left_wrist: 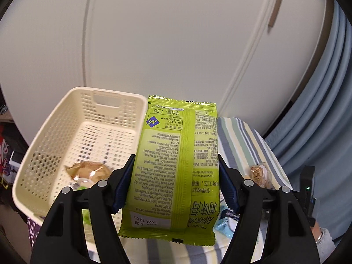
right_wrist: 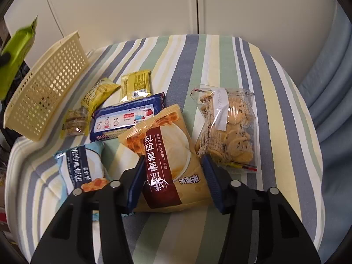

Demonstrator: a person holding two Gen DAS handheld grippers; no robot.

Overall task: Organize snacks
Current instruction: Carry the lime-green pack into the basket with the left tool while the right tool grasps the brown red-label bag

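Observation:
A lime-green snack packet (left_wrist: pixel 171 149) stands upright between the fingers of my left gripper (left_wrist: pixel 176 165), which is shut on its sides, level with the cream perforated basket (left_wrist: pixel 55 136). The basket holds a brown wrapped snack (left_wrist: pixel 88 170). In the right wrist view the same packet (right_wrist: pixel 15 52) hangs at the far left, above the basket (right_wrist: pixel 44 92). My right gripper (right_wrist: pixel 173 160) is open, one finger on either side of a beige-and-maroon snack bag (right_wrist: pixel 167 136) lying on the striped cover (right_wrist: pixel 220 55).
Around the beige bag lie a dark blue packet (right_wrist: pixel 129 116), a light blue bag (right_wrist: pixel 81 167), a clear bag of cookies (right_wrist: pixel 228 127), two yellow packets (right_wrist: pixel 136 83) and a small cracker pack (right_wrist: pixel 76 121). White cupboard doors (left_wrist: pixel 176 33) stand behind, a blue curtain (left_wrist: pixel 319 110) to the right.

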